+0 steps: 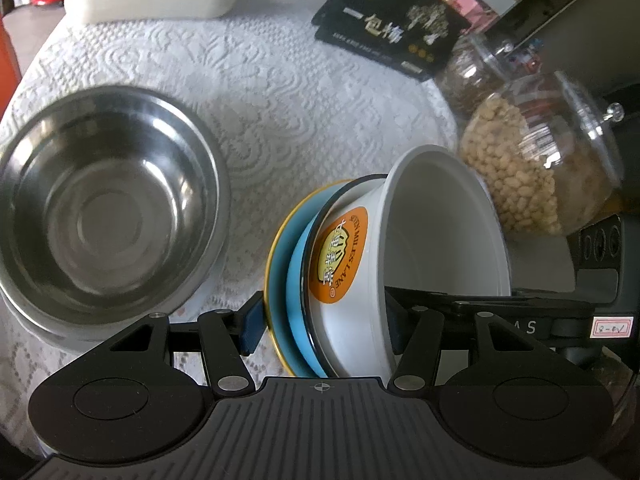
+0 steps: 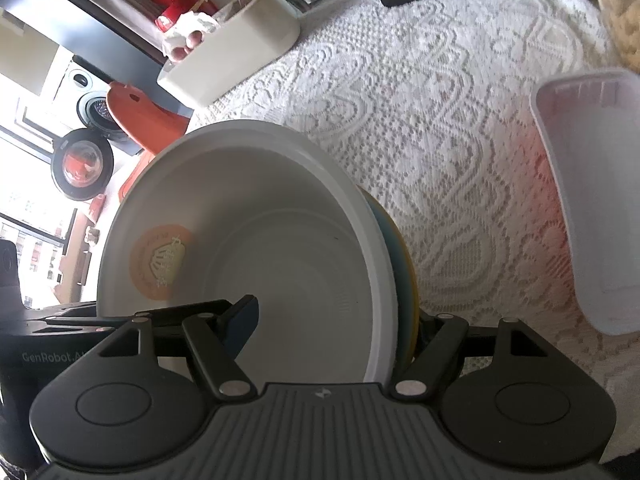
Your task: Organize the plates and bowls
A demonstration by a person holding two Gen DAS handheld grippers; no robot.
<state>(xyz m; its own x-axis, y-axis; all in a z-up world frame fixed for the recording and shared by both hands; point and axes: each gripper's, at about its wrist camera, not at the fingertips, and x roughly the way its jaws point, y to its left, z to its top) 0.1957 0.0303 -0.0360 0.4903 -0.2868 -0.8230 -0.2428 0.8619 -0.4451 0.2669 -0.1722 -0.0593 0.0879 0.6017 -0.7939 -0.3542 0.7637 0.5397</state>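
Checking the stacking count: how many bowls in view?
2. A white plastic bowl with an orange logo, held on edge against a blue plate in both grippers' jaws; a round steel bowl on the lace tablecloth. Others may be hidden.

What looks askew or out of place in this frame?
The white bowl and blue plate are stacked on edge, tipped sideways, clamped together by the left gripper and right gripper. Nothing looks spilled or damaged.
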